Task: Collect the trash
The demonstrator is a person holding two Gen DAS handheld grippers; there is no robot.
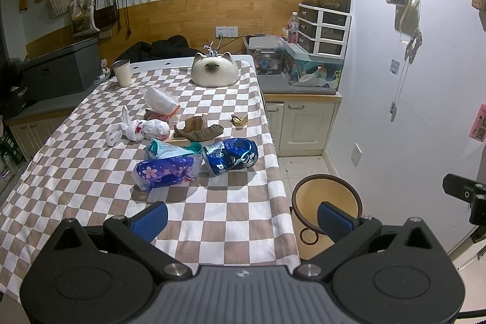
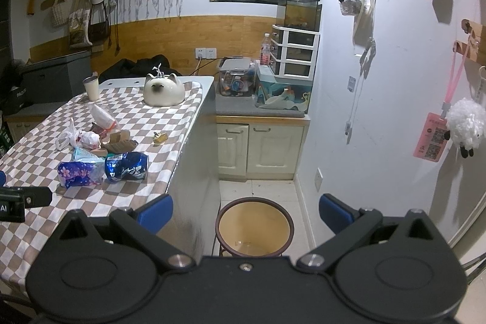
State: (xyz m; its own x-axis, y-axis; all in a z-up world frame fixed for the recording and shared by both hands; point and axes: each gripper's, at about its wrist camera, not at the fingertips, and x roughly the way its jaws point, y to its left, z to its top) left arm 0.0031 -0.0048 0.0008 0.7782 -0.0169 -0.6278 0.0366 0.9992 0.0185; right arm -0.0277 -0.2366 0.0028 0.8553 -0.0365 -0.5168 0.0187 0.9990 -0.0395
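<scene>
Trash lies on the checkered table [image 1: 212, 220]: a crushed blue can [image 1: 231, 155], a purple flowered wrapper [image 1: 165, 172], a teal wrapper [image 1: 165, 149], a knotted white plastic bag [image 1: 138, 129], a clear bag with orange print [image 1: 161, 102] and brown crumpled paper [image 1: 199, 129]. A yellow bin with a brown rim [image 1: 326, 196] stands on the floor right of the table. My left gripper [image 1: 243, 220] is open and empty above the table's near right edge. My right gripper [image 2: 246, 216] is open and empty above the bin [image 2: 255, 228]; the can [image 2: 127, 166] lies to its left.
A white cat-shaped ceramic [image 1: 214, 72], a cup [image 1: 122, 72] and a small gold ornament [image 1: 239, 120] stand on the table. Cream cabinets [image 2: 261, 148] with storage boxes and drawers fill the back right corner. The wall [image 2: 379, 111] is close on the right.
</scene>
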